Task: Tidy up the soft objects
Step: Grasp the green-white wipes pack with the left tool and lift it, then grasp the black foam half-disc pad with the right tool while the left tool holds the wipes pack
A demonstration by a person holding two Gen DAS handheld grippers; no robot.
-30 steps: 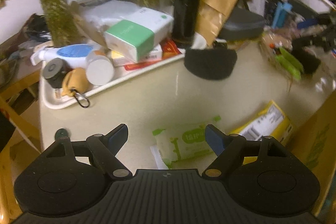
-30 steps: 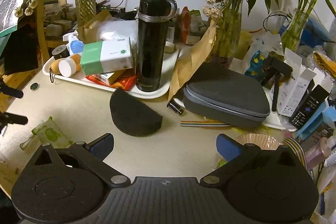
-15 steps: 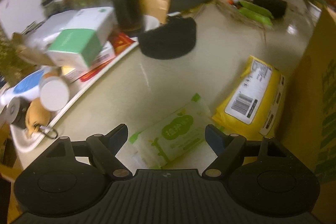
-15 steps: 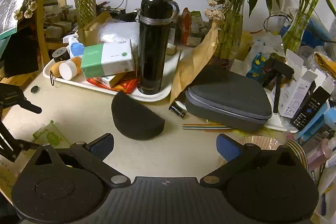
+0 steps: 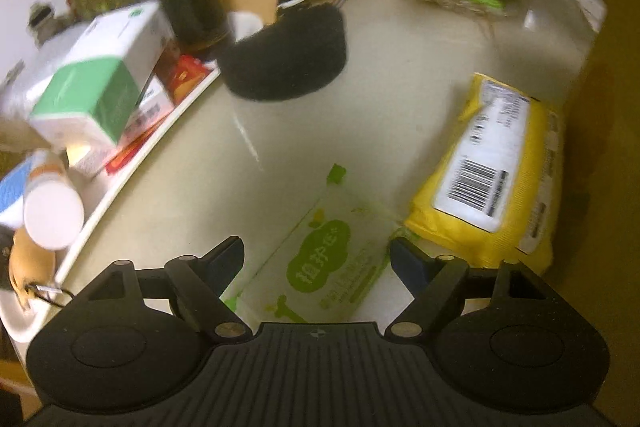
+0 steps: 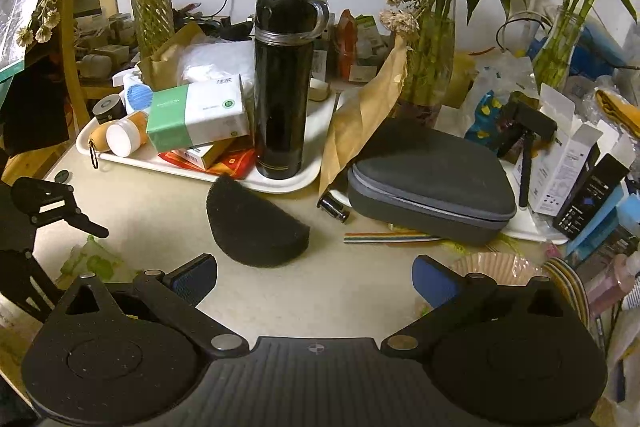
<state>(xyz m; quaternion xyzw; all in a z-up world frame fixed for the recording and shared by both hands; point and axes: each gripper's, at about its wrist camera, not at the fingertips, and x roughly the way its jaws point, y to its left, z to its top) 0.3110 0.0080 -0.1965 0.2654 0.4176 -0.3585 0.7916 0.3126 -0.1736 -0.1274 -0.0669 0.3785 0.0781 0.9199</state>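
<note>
A green-and-white wet-wipes pack [image 5: 324,263] lies flat on the table, between the open fingers of my left gripper [image 5: 316,259], which hangs just above it. A yellow wipes pack [image 5: 492,171] lies to its right against a cardboard box [image 5: 604,131]. A black half-round foam sponge [image 5: 286,57] lies further back; it also shows in the right wrist view [image 6: 252,223]. My right gripper [image 6: 314,277] is open and empty, in front of the sponge. The left gripper [image 6: 44,211] and the green pack [image 6: 94,259] show at the left of that view.
A white tray [image 6: 288,183] holds a black flask [image 6: 284,83], a green-and-white tissue box [image 6: 196,115] and small bottles. A grey zip case [image 6: 432,183], a brown paper bag [image 6: 360,123], glass vases with plants and boxes crowd the back and right.
My left gripper has swung down and forward over the green wipes pack, which now lies between its fingers. My right gripper has edged slightly toward the sponge.
</note>
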